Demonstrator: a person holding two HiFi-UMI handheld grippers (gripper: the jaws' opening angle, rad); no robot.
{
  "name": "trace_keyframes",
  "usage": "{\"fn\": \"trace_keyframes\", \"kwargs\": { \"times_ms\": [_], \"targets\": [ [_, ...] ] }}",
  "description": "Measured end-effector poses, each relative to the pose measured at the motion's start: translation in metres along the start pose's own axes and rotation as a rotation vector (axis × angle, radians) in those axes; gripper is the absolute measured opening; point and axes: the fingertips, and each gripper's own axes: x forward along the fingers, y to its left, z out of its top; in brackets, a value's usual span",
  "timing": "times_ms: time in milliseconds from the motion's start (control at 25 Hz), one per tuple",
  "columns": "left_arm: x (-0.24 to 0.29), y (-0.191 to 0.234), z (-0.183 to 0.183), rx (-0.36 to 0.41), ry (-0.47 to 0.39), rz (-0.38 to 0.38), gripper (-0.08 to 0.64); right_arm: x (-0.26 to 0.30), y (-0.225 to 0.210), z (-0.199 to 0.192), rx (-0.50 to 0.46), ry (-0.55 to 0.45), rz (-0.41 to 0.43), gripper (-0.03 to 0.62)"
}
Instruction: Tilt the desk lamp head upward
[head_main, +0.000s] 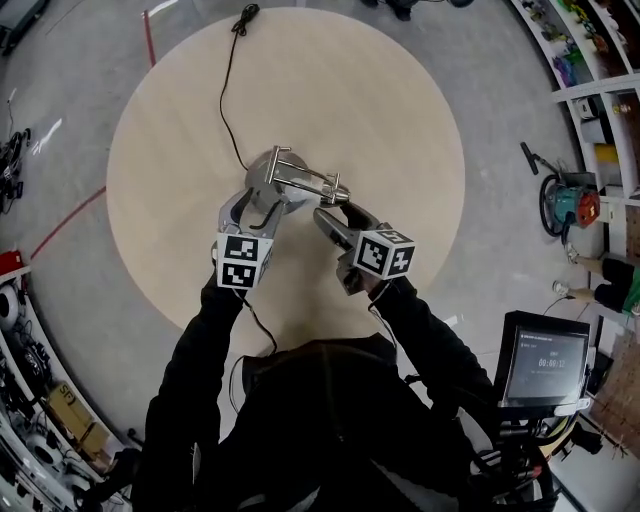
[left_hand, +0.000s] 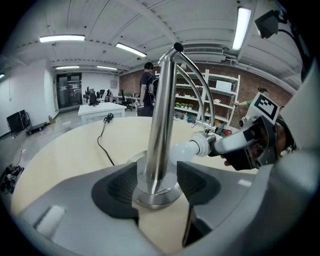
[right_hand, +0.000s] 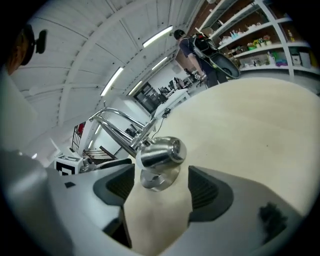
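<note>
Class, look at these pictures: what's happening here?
A person at a round table holds a hand-held gripper in each hand, at a chrome desk lamp. The left hand-held gripper, jaws open, straddles the lamp's post just above its base; the right hand-held gripper, jaws open, faces the lamp head. Neither grips yet.

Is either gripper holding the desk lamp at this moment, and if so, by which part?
Nothing is held. The left gripper stands open around the lamp's upright pole; the right gripper stands open around the lamp head, pads not touching.
</note>
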Motion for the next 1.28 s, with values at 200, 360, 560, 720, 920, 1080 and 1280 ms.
{"fn": "trace_keyframes", "kwargs": {
  "times_ms": [200,360,560,720,920,1080,1280],
  "targets": [
    [0.010,-0.008,-0.018,0.071,0.069,-0.022,0.261,0.010,0.011,-0.003,0.070,-0.014,0.044,0.327],
    [0.014,-0.008,-0.026,0.068,0.090,-0.016,0.261,0.011,0.011,0.002,0.143,-0.057,0.058,0.327],
    [0.025,-0.008,-0.029,0.019,0.101,0.001,0.261,0.016,0.007,0.005,0.170,-0.068,0.047,0.327],
    [0.033,-0.009,-0.034,0.005,0.109,0.000,0.258,0.018,0.001,0.008,0.202,-0.096,0.032,0.325],
    [0.042,-0.008,-0.044,0.007,0.143,0.005,0.258,0.019,-0.004,0.009,0.217,-0.100,0.036,0.308],
    [0.048,-0.005,-0.043,-0.011,0.130,0.018,0.253,0.020,-0.010,0.009,0.226,-0.100,0.014,0.305],
    [0.035,-0.006,-0.037,-0.013,0.111,0.034,0.245,0.004,-0.003,0.014,0.192,-0.088,-0.036,0.305]
  ]
}}
